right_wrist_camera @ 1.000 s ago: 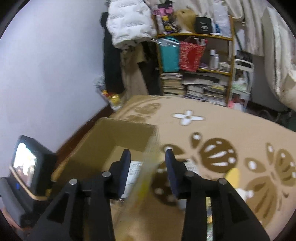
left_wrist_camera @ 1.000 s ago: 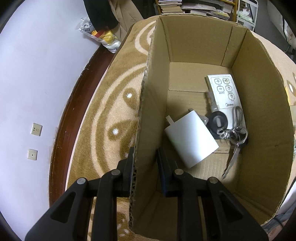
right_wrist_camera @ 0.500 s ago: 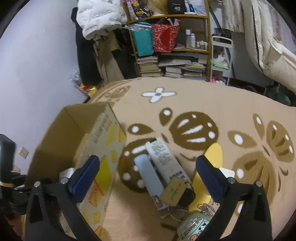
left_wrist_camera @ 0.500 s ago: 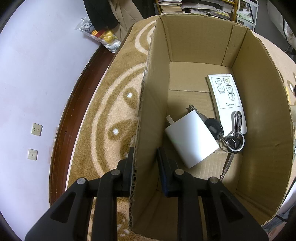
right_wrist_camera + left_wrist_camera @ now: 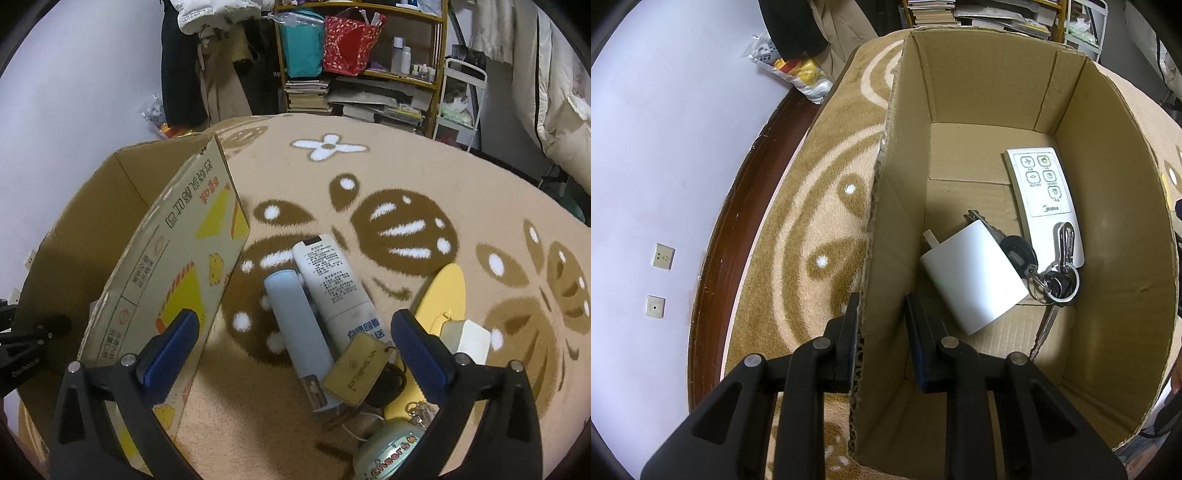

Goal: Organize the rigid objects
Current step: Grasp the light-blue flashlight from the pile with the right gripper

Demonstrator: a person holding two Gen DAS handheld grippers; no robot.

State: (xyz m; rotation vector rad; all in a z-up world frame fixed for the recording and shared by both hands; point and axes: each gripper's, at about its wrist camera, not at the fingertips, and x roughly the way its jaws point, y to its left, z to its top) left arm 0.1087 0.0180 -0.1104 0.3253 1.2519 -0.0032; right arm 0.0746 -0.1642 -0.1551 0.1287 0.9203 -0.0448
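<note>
Left hand-held gripper (image 5: 882, 325) clamped on cardboard box (image 5: 1108, 229) wall | right (image 5: 291, 343) just spread, empty | box: remote (image 5: 1043, 195), keys (image 5: 1049, 269), charger (image 5: 971, 277)

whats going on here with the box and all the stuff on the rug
A person is sorting loose items into a cardboard box. The left tool is shut on the box's side wall, steadying it. Inside lie a white remote, a white charger and a bunch of keys. The right tool, its jaws just opened wide and holding nothing, hangs over the pile beside the box: a blue tube, a white tube and a gold tag.
</note>
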